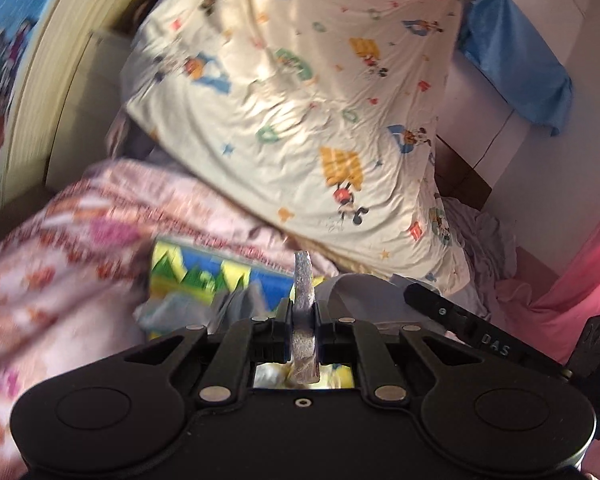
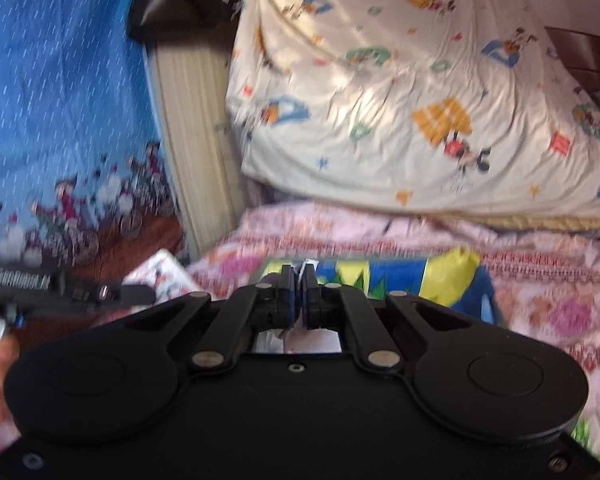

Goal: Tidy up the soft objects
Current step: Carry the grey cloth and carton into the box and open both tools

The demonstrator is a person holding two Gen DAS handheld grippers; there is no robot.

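Observation:
My left gripper (image 1: 302,312) is shut on the silver edge (image 1: 303,280) of a blue, yellow and green patterned mat (image 1: 204,270). My right gripper (image 2: 299,292) is shut on another edge of the same mat (image 2: 400,276). The mat lies over a pink patterned quilt (image 1: 68,248), also in the right wrist view (image 2: 540,280). Behind it a cream cartoon-print quilt (image 1: 300,92) is piled up high, also seen in the right wrist view (image 2: 400,112). Both views are blurred.
A cream ribbed headboard (image 1: 32,92) and a blue cartoon curtain (image 2: 52,80) stand at the left. A blue cloth (image 1: 512,64) hangs on a white cabinet at the right. Pink fabric (image 1: 580,272) and crumpled white cloth (image 1: 484,240) lie at the right.

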